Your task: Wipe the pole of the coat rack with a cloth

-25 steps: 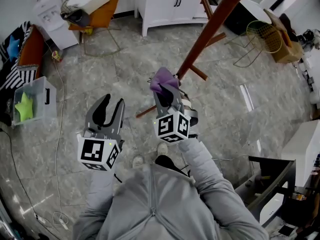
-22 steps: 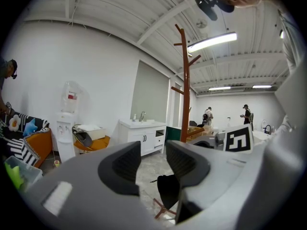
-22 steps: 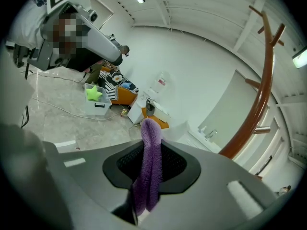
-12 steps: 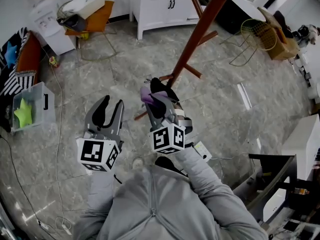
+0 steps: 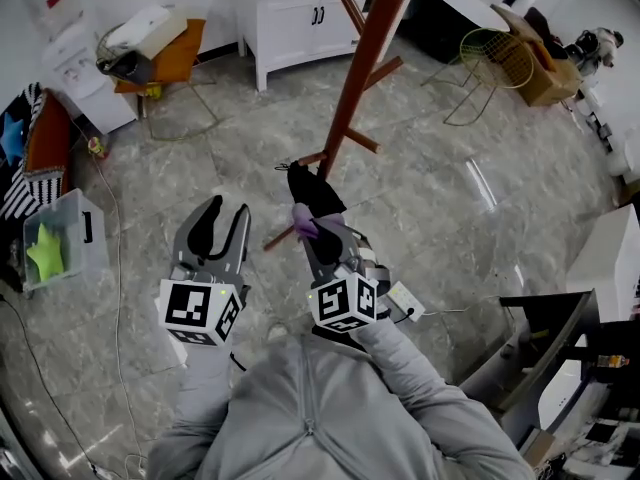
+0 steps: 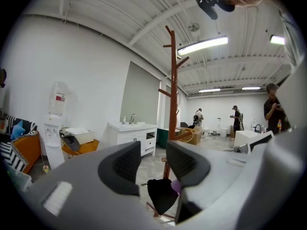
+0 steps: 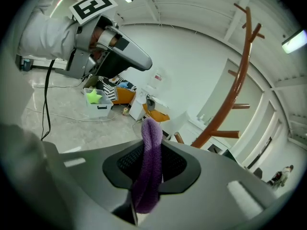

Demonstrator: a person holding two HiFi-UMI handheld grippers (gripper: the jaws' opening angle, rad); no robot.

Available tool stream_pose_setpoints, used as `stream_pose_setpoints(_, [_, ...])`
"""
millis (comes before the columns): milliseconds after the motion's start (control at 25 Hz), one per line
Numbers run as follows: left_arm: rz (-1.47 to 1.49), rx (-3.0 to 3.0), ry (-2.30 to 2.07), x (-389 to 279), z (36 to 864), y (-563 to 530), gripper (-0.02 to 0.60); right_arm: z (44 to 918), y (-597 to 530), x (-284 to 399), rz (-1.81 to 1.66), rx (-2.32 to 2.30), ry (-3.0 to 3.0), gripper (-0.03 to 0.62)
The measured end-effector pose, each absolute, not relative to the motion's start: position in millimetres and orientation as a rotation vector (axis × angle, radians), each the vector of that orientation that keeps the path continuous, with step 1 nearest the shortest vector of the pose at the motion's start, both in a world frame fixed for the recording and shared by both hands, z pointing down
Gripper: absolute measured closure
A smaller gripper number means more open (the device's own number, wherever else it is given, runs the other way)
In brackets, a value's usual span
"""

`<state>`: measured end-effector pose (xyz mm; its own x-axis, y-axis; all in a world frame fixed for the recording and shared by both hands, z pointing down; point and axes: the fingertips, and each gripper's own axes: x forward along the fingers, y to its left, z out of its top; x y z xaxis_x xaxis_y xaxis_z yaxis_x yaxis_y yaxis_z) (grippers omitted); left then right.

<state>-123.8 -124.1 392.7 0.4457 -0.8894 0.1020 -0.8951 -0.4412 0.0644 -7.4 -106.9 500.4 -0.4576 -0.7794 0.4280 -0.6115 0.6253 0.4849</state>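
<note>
The red-brown coat rack pole [image 5: 362, 63] slants from the top of the head view down to its splayed feet on the floor. My right gripper [image 5: 312, 196] is just short of those feet, shut on a purple cloth [image 5: 303, 219]. In the right gripper view the cloth [image 7: 149, 167] hangs pinched between the jaws, and the pole [image 7: 234, 92] stands apart to the right. My left gripper [image 5: 222, 220] is off to the left, open and holding nothing. In the left gripper view the pole [image 6: 171, 95] rises straight ahead.
A white cabinet [image 5: 300, 13] stands behind the rack. An orange chair [image 5: 170, 43] is at back left and a wire basket chair [image 5: 498, 56] at back right. A clear bin with a green star [image 5: 55, 236] is on the left. A cable [image 5: 118, 268] lies on the floor. People [image 6: 272, 109] stand far off.
My right gripper has pulled the cloth back from the lower pole, down toward the person's body. The left gripper has hardly moved.
</note>
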Motion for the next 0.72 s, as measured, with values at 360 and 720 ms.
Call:
stream_pose_setpoints(360, [0.077, 2.646, -1.508, -95, 387, -128, 0.411, 487, -102, 75, -0.268, 1.359, -2.091, 0.526])
stream_pose_setpoints(720, [0.077, 2.713, -1.439, -71, 380, -130, 0.411, 432, -100, 150, -0.229, 1.702, -2.04, 0.526])
